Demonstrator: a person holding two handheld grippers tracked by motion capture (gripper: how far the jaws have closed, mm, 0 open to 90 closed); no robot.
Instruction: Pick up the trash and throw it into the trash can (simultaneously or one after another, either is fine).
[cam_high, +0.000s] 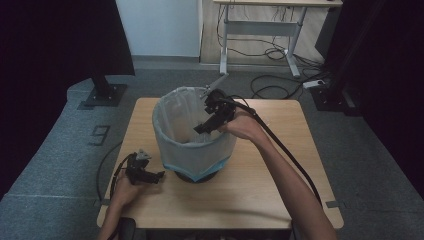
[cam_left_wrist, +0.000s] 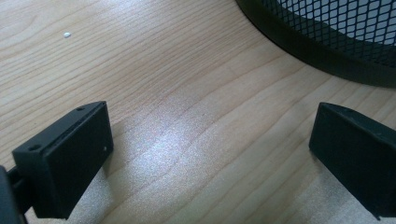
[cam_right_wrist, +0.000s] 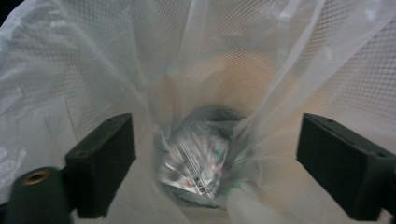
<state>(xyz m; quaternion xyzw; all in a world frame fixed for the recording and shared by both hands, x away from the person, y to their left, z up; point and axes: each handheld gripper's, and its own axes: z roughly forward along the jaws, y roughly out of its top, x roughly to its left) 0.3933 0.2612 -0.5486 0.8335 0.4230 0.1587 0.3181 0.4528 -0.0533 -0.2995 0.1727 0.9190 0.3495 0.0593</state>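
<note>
- A person is sitting at a light wooden table (cam_high: 260, 185), holding a black two-jaw gripper in each hand.
- A black mesh waste bin (cam_high: 192, 135) is standing near the middle of the table, lined with a thin, see-through white plastic bag (cam_high: 172, 117) whose edge is folding over the rim.
- The right gripper (cam_high: 202, 127) is reaching over the bin's rim and pointing down into the bag. In the right gripper view its jaws are standing wide apart with nothing between them.
- Below those jaws, at the bottom of the bag, a crumpled shiny wrapper (cam_right_wrist: 196, 163) is lying; it is blurred, with small red and green marks.
- The left gripper (cam_high: 159, 175) is resting low on the table near the person's left side, just beside the foot of the bin.
- In the left gripper view its jaws are also spread wide and holding nothing, with bare wood between them and the bin's dark base curving across the top right corner.
</note>
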